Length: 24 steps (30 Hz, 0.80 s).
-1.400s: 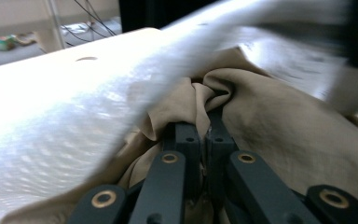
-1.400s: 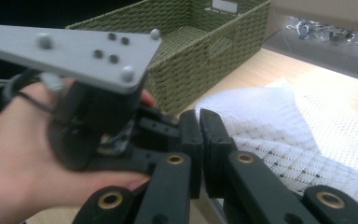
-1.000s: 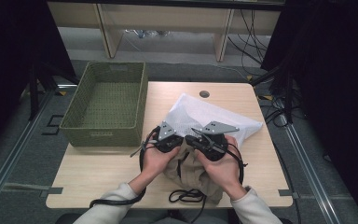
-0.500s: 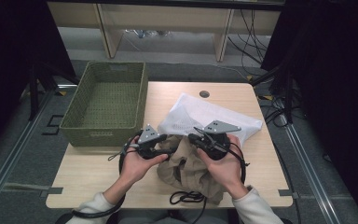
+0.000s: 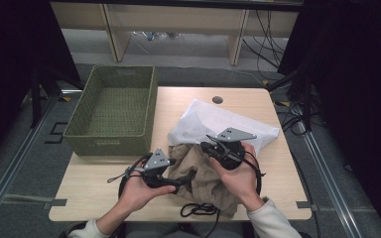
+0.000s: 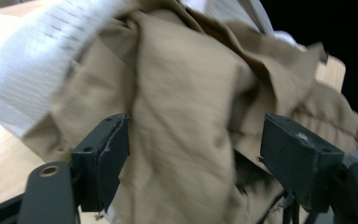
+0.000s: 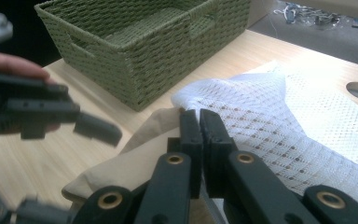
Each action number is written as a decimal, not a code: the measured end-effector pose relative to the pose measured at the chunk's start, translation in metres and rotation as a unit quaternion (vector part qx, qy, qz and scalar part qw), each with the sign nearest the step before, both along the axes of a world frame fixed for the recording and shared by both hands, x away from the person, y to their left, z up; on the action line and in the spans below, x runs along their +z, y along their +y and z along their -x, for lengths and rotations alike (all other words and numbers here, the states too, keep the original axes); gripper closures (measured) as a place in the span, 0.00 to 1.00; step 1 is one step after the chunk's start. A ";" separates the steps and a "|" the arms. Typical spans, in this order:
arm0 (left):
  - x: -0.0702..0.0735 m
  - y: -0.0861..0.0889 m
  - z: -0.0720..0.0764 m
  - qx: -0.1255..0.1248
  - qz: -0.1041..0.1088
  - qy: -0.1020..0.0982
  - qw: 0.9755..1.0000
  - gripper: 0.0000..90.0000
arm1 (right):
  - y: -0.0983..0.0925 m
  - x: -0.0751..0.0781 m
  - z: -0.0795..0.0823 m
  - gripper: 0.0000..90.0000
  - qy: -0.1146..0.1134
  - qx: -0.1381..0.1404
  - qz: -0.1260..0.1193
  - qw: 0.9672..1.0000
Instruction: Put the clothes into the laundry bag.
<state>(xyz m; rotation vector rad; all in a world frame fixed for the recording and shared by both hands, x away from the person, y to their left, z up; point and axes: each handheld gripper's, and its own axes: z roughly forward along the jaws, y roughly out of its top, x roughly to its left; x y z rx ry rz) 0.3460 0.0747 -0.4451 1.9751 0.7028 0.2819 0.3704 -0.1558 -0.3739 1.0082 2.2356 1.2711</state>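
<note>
left gripper (image 5: 178,182): level, aimed at tan cloth (image 5: 206,171), jaws just opened wide, released | right gripper (image 7: 199,122): low over cloth, clenched on its edge beside white mesh (image 5: 218,124)

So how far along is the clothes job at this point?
Early. The green woven basket holds nothing, and the tan garment and white mesh cloth both lie bunched on the table. In hand: the right gripper is shut on a tan fold, while the left gripper has just been opening, jaws wide, tan fabric between them but not pinched. Left, probably: sorting both pieces and basketing them.
</note>
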 end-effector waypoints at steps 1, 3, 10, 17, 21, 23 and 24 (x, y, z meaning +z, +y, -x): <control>0.000 -0.002 0.003 -0.001 -0.001 -0.006 1.000 0.26 | 0.000 0.000 0.000 1.00 -0.002 0.001 0.001 1.000; 0.001 -0.005 0.011 -0.012 -0.022 -0.023 0.999 0.27 | 0.000 0.000 -0.001 1.00 -0.002 0.004 -0.003 1.000; 0.003 -0.024 0.040 -0.062 -0.037 -0.055 0.996 0.33 | 0.000 0.001 0.000 1.00 -0.002 -0.002 0.000 1.000; -0.023 -0.043 0.040 -0.084 -0.068 -0.046 0.993 0.29 | 0.000 0.000 -0.001 0.99 -0.001 0.000 0.000 1.000; -0.030 -0.050 0.039 -0.086 -0.090 -0.052 0.991 0.28 | 0.001 -0.001 -0.002 1.00 0.002 0.001 -0.007 1.000; -0.035 -0.052 0.037 -0.089 -0.107 -0.055 0.989 0.27 | 0.000 0.000 -0.002 1.00 0.003 0.002 -0.004 1.000; -0.038 -0.054 0.037 -0.090 -0.112 -0.059 0.988 0.27 | 0.001 -0.001 -0.001 0.99 0.007 0.001 -0.006 1.000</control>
